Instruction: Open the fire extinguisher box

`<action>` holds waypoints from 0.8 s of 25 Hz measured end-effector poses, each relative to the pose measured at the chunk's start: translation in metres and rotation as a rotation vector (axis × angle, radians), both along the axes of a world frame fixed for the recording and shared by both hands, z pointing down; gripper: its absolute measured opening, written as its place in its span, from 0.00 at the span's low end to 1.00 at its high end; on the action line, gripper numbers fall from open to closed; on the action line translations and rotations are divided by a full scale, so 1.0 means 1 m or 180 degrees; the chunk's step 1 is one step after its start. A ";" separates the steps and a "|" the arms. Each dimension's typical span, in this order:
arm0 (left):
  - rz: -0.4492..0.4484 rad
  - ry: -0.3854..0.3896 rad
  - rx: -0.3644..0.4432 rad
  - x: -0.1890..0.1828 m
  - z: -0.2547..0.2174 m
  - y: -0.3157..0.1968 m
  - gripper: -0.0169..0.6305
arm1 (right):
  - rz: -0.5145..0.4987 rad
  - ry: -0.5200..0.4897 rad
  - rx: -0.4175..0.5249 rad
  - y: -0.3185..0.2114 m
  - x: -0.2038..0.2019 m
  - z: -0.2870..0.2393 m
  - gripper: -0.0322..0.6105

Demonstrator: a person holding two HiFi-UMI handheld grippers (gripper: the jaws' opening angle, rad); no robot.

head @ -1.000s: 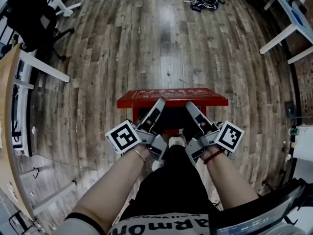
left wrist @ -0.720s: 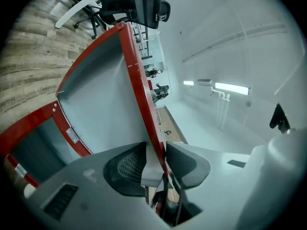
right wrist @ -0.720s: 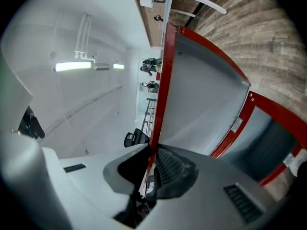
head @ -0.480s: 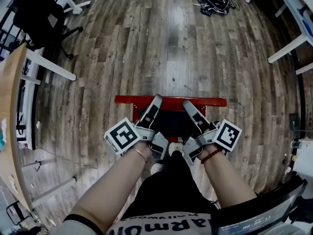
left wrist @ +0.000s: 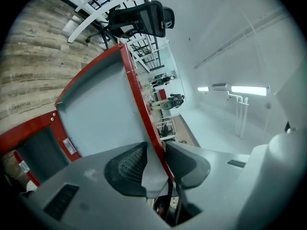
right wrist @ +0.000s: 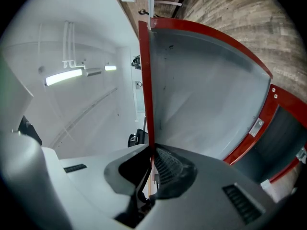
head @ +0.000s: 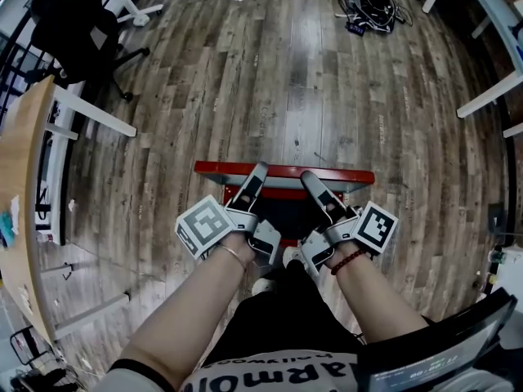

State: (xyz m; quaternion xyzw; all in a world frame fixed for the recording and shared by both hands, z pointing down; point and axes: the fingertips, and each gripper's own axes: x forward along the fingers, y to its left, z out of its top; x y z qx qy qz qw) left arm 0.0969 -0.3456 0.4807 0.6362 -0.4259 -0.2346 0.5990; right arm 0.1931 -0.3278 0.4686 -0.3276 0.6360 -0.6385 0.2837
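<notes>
On the floor (head: 286, 80), the fire extinguisher box (left wrist: 29, 131) is sitting with its lid (head: 284, 172) half raised. The left tongs (head: 260, 170) are pinching the lid's rim, and the right tongs (head: 306, 178), just closing, are clamping it too. A thin, slipping grip is risking the lid slamming shut.

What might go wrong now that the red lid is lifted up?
The lid is held only by its thin red edge. The left tongs grip it, and the right tongs have just been closing with that edge between them. If either pinch slips, the lid might drop back onto the box with a bang. Pulling unevenly might also twist it.
</notes>
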 end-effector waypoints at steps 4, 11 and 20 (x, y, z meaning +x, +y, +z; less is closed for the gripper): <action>-0.0094 0.0004 -0.0108 -0.002 0.006 -0.008 0.22 | -0.0045 -0.0004 -0.0065 -0.010 0.001 0.003 0.10; -0.0158 0.0115 -0.0169 0.001 0.011 -0.030 0.22 | 0.0002 0.0021 -0.0240 -0.033 0.003 0.008 0.10; -0.0046 0.0274 -0.0315 -0.003 0.027 -0.058 0.22 | 0.0070 0.0078 -0.0324 -0.065 0.004 0.020 0.10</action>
